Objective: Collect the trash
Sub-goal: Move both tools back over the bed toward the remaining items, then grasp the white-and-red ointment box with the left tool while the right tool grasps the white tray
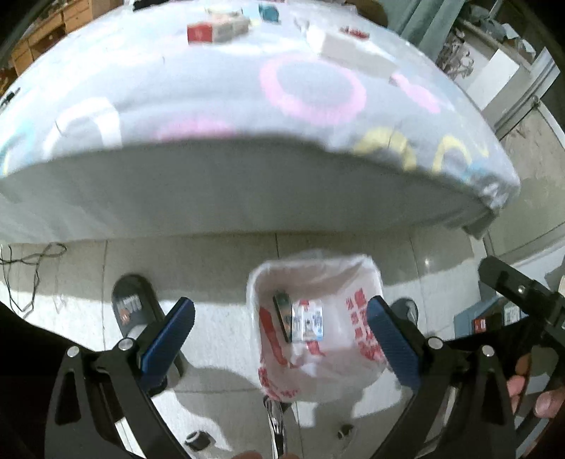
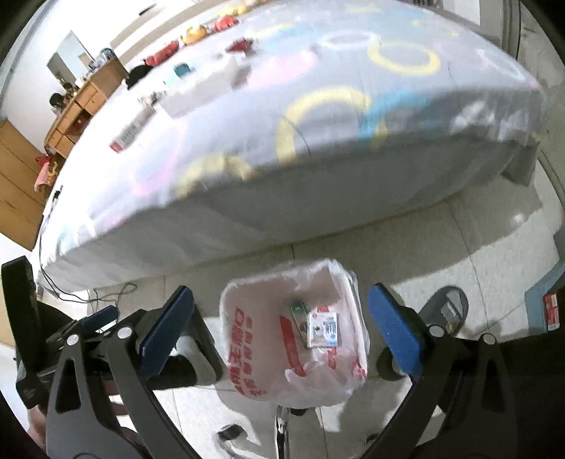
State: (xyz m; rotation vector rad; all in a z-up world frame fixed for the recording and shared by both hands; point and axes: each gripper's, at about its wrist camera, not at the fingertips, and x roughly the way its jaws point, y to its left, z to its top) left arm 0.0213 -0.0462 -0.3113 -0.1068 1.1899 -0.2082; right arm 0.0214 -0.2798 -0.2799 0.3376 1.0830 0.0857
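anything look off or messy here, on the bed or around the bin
Yes: the bed is littered. A red-and-white box, a white box and a teal item lie scattered on the ring-print sheet. The lined bin already holds a small carton. Both grippers hang open and empty above it.

Both fisheye views are bright but soft. Motion blur smears the patterned bed sheet [image 1: 247, 106], most heavily toward the far side, where small boxes lose their edges. Straight lines bow outward, and black corners frame each circular picture. Sunlight falls across the tiled floor [image 2: 441, 247], with a dark shadow band under the bed. The lined bin [image 2: 293, 335] nearby looks sharper.
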